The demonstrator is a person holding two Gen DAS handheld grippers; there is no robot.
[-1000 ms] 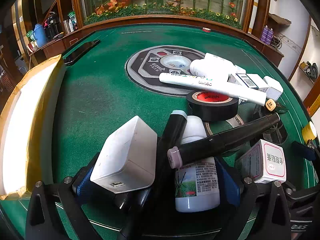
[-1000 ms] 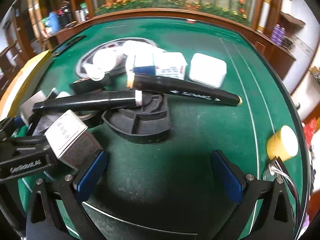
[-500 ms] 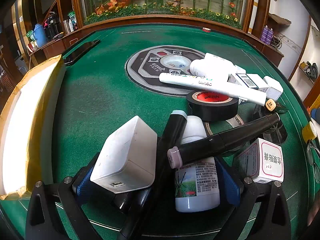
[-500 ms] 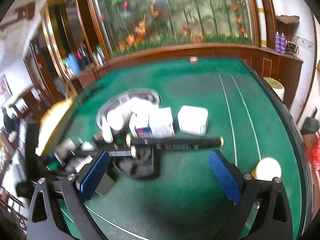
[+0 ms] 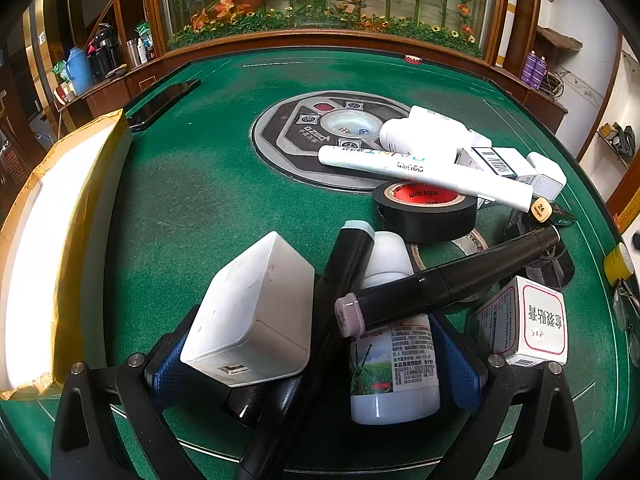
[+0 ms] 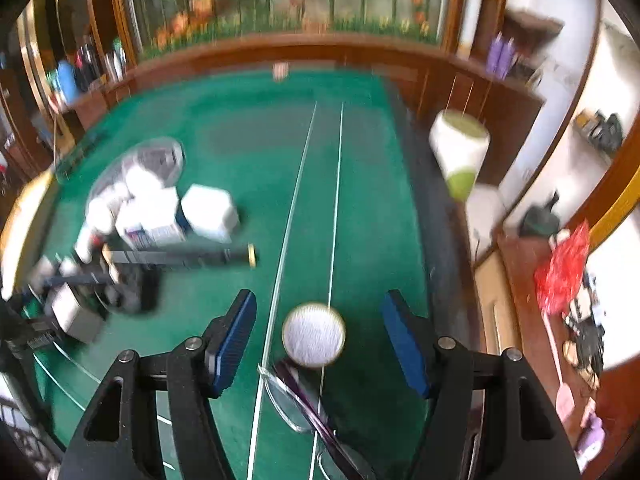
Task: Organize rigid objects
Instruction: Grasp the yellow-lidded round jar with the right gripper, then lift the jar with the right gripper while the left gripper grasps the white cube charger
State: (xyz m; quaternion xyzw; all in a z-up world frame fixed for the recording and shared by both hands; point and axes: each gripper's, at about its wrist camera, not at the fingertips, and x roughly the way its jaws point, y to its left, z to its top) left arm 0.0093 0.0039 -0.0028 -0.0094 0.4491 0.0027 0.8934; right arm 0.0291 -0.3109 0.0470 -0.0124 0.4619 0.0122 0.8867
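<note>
Between your left tongs (image 5: 316, 364) sit the adapter (image 5: 256, 316) on the left, the bottle (image 5: 394, 354) on the right, a marker (image 5: 444, 282) lying across it; the tape roll (image 5: 426, 210) lies behind on the worktop (image 5: 192, 200).

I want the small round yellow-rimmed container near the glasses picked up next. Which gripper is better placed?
Right. The right gripper has the small round yellow-rimmed container between its open, just-narrowed jaws, pads apart from it. The left gripper sits among the white charger block and bottle.

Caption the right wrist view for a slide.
Right claw, jaws just closing but still apart, frames a small yellow-rimmed jar beside eyeglasses on the green table.
</note>
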